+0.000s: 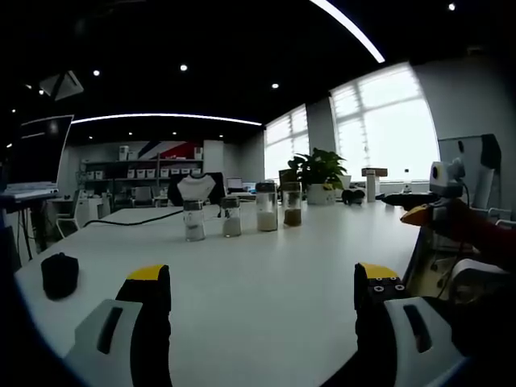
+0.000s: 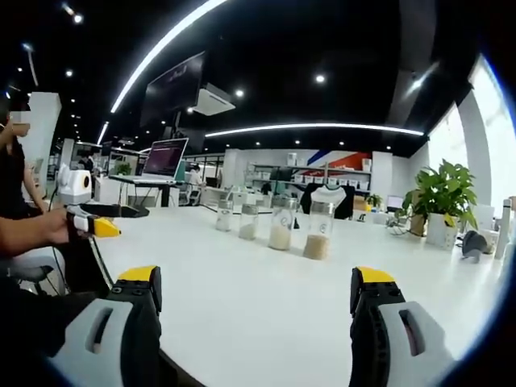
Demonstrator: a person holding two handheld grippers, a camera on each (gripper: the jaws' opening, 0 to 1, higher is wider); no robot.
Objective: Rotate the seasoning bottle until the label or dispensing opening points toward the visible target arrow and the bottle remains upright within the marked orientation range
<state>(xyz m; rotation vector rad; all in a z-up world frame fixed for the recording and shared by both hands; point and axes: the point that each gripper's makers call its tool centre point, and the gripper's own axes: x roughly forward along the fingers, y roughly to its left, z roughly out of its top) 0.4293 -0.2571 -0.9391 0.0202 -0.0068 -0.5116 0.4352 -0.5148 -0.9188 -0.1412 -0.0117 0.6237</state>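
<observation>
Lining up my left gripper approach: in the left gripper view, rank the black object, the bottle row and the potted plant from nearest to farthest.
1. Black object: nearest, at the table's left edge.
2. Bottle row: mid-table, ahead; its four bottles are too close to call.
3. Potted plant: farthest, at the far end, right of the row.

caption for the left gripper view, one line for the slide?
Left gripper open above white table, facing a row of four seasoning bottles.

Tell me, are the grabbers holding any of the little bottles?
No, nothing is held. The left gripper and right gripper are both open, with only bare white table between their jaws. The four seasoning bottles stand farther away, untouched.
</observation>
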